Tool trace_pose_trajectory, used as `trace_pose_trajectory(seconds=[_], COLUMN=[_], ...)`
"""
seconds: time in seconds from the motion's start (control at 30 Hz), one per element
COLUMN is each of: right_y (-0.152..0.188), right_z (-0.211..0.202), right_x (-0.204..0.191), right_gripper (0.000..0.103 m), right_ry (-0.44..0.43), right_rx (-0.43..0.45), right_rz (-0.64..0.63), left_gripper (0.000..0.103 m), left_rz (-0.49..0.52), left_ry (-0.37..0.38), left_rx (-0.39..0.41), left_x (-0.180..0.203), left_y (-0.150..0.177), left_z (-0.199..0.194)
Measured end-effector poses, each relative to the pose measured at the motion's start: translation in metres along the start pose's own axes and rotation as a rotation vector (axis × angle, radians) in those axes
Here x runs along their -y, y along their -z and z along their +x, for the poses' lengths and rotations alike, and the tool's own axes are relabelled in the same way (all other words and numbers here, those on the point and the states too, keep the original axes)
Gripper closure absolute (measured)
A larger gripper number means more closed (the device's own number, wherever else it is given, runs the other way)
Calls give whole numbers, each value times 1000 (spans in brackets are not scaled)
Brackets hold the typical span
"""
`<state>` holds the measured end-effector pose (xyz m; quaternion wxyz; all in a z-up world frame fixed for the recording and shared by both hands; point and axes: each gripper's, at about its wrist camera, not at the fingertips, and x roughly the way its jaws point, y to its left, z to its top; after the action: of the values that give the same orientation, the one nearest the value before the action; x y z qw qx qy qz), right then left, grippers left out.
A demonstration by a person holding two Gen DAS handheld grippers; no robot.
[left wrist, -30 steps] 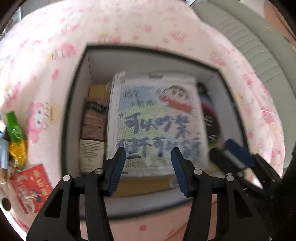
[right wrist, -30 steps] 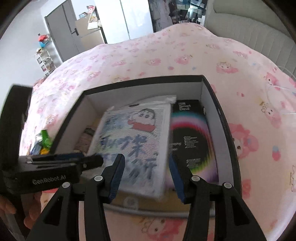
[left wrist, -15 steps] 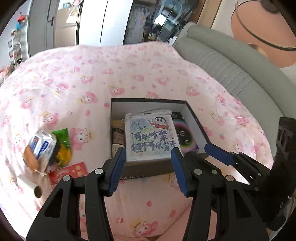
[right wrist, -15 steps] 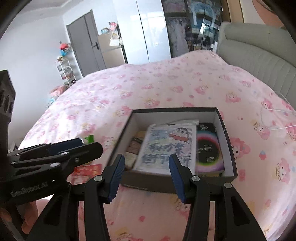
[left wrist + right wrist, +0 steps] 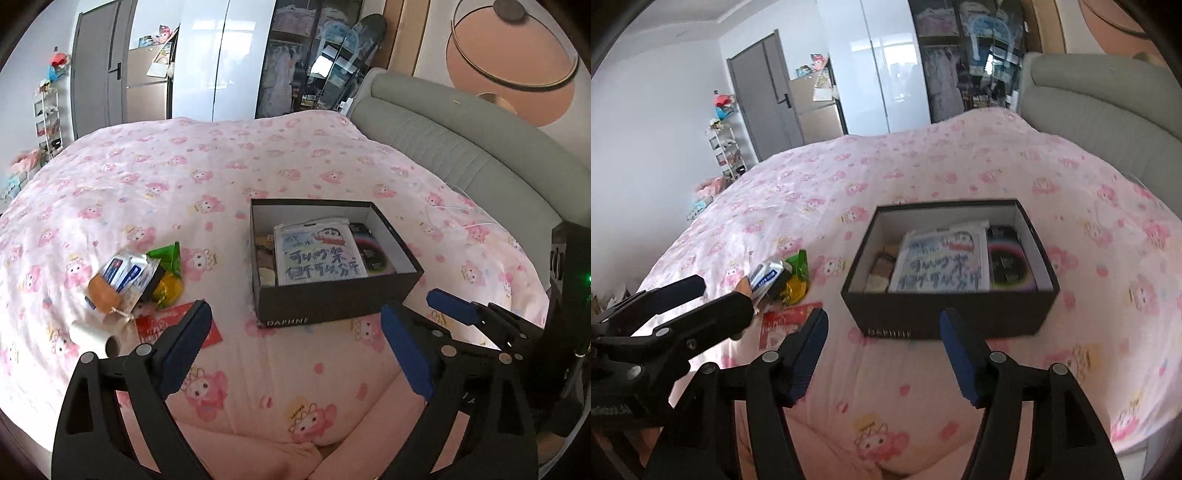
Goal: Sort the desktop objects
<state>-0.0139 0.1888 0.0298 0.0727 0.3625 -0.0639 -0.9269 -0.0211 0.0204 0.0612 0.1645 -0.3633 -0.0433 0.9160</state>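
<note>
Pulled well back from a second ago: then hard over the black box point(image 5: 332, 302), the cartoon-printed pack point(image 5: 319, 256) filling the left view; now the whole bed in sight, pink printed quilt point(image 5: 221, 177) spreading out, grey headboard point(image 5: 461, 147) at the right, wardrobe and door beyond. Box smaller in both views, sitting on the quilt ahead of the fingers, well apart from them.

Left gripper point(image 5: 295, 347): jaws opening, spread far wider than a second ago, nothing between them but quilt. Blue pads point(image 5: 184, 343) bare, touching nothing. Right gripper point(image 5: 882, 358): jaws opening too, a more modest gap, empty, blue pads point(image 5: 960, 358) clear of the box's near wall. Each gripper showing at the edge of the other's view, side by side, both free-handed.

Inside the box: cartoon-printed pack lying flat in the middle, dark rainbow-printed carton point(image 5: 1008, 258) along its right, small brownish packets point(image 5: 882, 266) stacked at its left. Still out on the quilt, left of the box: a loose heap with a blue-and-white packet point(image 5: 125, 273), green wrapper point(image 5: 168, 254), yellow wrapper point(image 5: 170, 290), red card point(image 5: 177, 325) and a white roll point(image 5: 92, 336) nearest the left fingers.
</note>
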Motion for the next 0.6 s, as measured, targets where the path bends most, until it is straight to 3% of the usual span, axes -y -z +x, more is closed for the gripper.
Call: trace_pose_trajectory(seconds=[0.13, 0.6], right_y=[6, 8], right_z=[-4, -2], right_x=[-3, 1], right_gripper=[41, 40], right_ry=[-1, 37], right_rx=[-2, 1], right_rz=[9, 6], left_gripper=[1, 1], left_rz=[-23, -37], left_ry=[21, -23], left_rx=[25, 46], left_x=[-4, -10], left_y=[8, 19], left_z=[-5, -13])
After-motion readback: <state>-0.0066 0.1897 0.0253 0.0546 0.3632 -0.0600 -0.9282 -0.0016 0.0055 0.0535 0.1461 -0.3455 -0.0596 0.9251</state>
